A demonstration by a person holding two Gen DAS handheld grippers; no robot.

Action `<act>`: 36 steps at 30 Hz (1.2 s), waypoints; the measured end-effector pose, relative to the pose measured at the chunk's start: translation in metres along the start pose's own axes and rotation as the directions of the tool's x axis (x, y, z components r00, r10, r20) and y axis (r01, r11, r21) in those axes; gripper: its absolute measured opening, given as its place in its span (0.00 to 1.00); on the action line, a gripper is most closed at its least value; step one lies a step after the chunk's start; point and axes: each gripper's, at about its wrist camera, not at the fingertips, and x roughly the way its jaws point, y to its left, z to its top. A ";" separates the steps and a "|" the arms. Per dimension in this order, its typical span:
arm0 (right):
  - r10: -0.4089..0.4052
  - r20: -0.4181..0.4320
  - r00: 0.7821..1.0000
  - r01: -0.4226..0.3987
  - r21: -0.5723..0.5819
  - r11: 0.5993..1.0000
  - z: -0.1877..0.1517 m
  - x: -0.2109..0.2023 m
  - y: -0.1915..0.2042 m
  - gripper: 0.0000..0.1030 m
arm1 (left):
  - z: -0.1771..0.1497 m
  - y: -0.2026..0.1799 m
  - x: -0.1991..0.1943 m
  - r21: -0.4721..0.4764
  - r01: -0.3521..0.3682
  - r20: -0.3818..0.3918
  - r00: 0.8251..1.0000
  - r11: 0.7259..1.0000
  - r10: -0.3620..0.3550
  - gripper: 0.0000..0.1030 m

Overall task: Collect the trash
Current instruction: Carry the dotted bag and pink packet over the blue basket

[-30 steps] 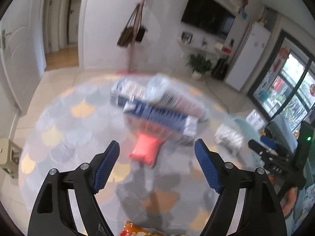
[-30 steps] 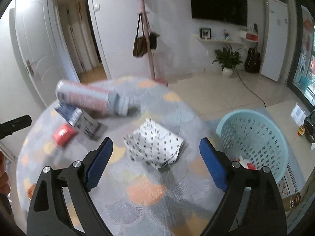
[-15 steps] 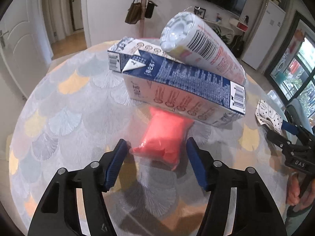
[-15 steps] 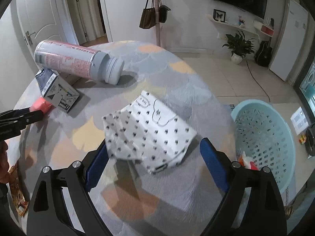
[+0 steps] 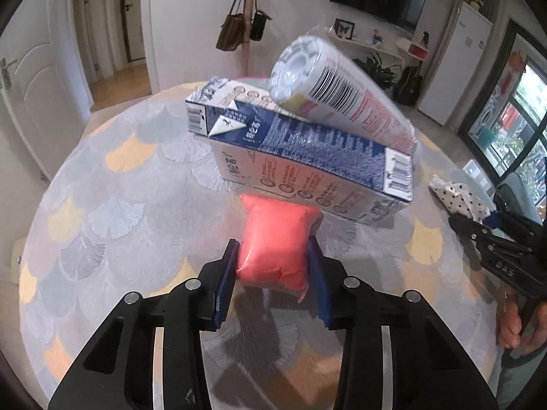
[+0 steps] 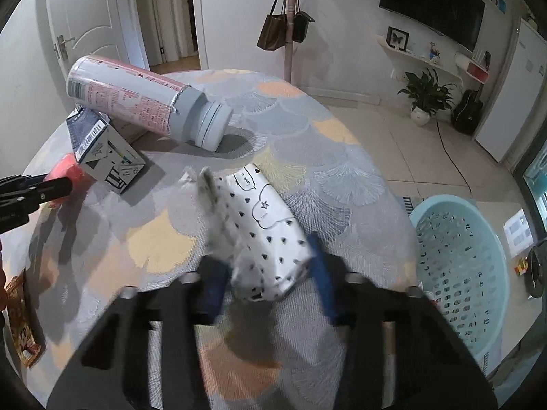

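Note:
A soft red packet [image 5: 277, 235] lies on the round table in front of a blue and white carton [image 5: 307, 157]. My left gripper [image 5: 273, 256] is closing, and its blue pads press the packet's two sides. A white paper bag with black dots [image 6: 259, 218] sits crumpled between the blue pads of my right gripper [image 6: 270, 263], whose jaws are closing and squeezing it. A pink and white bottle [image 6: 143, 102] lies on its side, leaning across the carton [image 6: 106, 150].
A light blue laundry basket [image 6: 461, 256] stands on the floor past the table's right edge. An orange snack wrapper [image 6: 20, 321] lies at the table's near left edge. A coat stand with bags [image 6: 290, 34] is behind the patterned table [image 6: 342, 171].
Both grippers came down to the table and closed. The left went around the red packet and onto it. The right closed on the dotted bag, which buckled upward.

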 end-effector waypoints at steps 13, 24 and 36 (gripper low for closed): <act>-0.002 0.165 0.986 -0.019 0.123 0.992 -0.002 -0.063 -0.032 0.14 | 0.017 -0.060 -0.070 0.096 0.099 0.145 0.983 0.990 -0.112 0.36; -0.181 0.196 0.964 0.110 0.327 0.939 -0.014 -0.108 -0.132 0.14 | 0.055 -0.192 -0.066 0.293 0.202 0.154 0.955 0.935 -0.254 0.36; -0.253 -0.032 0.967 0.228 0.553 0.801 -0.064 -0.060 -0.234 0.14 | 0.069 -0.315 0.037 0.363 0.346 -0.074 0.936 0.865 -0.343 0.36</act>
